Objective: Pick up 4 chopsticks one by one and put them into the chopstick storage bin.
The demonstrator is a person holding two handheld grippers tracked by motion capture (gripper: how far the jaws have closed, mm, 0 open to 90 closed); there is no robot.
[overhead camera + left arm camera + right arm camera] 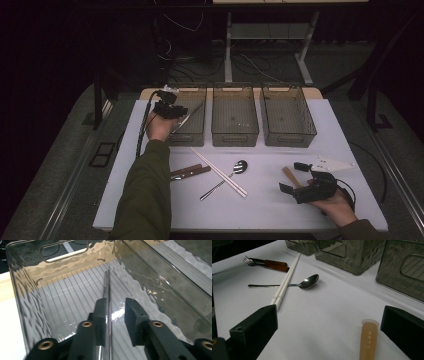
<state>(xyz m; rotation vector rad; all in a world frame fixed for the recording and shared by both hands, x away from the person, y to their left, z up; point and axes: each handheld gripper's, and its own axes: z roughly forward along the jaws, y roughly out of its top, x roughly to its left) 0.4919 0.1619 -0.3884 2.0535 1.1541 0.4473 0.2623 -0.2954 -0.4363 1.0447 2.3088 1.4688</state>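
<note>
high view: the left gripper (169, 107) hangs over the left bin (192, 116), the first of three smoky bins in a row at the far side of the white table (260, 210); a thin metal utensil (189, 116) slants down into that bin from its jaws. the middle bin (235, 120) and right bin (287, 119) look nearly bare. loose on the table are a pair of white chopsticks (220, 172), a spoon (227, 178) lying under them, and brown-handled pieces (189, 172) beside the left sleeve. the right gripper (297, 181) rests low near the front right, jaws wide, a tan stick (291, 176) between them. left gripper view: the jaws stand narrowly parted inside the left bin, the utensil (108, 302) against the left pad with its tip on the ribbed floor; the other pad is clear of it, so i judge it released, or all but. right gripper view: the jaws gape with nothing gripped; the tan stick (368, 340) lies between them on the table, and the chopsticks (285, 281), spoon (308, 282) and a fork (249, 261) with brown handles lie beyond. as a judgement, the sorting is early: one piece is binned and about five pieces wait.
</note>
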